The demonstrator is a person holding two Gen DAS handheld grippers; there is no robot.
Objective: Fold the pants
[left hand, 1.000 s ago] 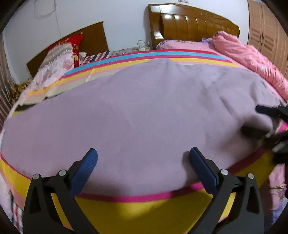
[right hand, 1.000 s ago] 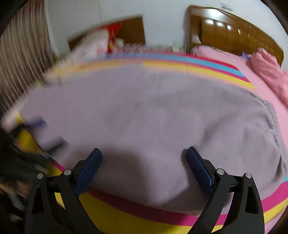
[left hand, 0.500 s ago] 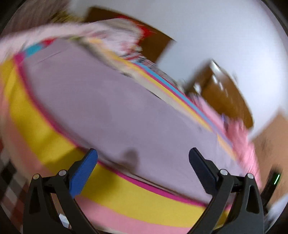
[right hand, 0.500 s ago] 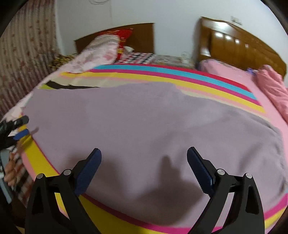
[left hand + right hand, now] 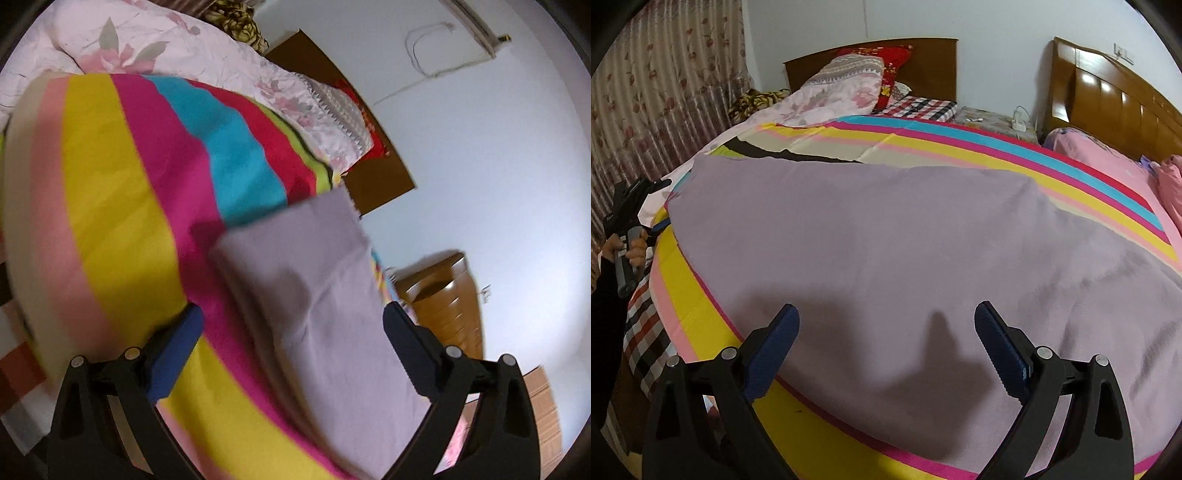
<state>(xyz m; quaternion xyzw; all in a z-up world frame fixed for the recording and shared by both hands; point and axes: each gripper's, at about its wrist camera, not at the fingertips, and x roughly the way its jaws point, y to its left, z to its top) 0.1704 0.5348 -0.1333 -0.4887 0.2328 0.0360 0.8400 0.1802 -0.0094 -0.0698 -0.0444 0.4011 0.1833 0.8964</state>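
Note:
Lilac pants (image 5: 886, 229) lie spread flat across the striped bed sheet (image 5: 960, 144), waist end to the right. My right gripper (image 5: 886, 312) hovers open over their near edge, with nothing between its fingers. In the left wrist view, which is tilted and blurred, the cuff end of the pants (image 5: 317, 280) runs up between the open fingers of my left gripper (image 5: 291, 315), and the jaws stand wide on either side of it. A hand (image 5: 628, 247) holds that left gripper at the bed's left edge.
A floral quilt (image 5: 827, 96) and red pillow (image 5: 894, 62) lie at the back left by a wooden headboard (image 5: 934, 66). A second headboard (image 5: 1108, 99) and pink bedding (image 5: 1108, 162) are at the right. A flowered curtain (image 5: 665, 92) hangs on the left.
My left gripper has swung left to the cuff end of the pants and tilted over. The right gripper's view has steadied and shifted slightly; both stay open.

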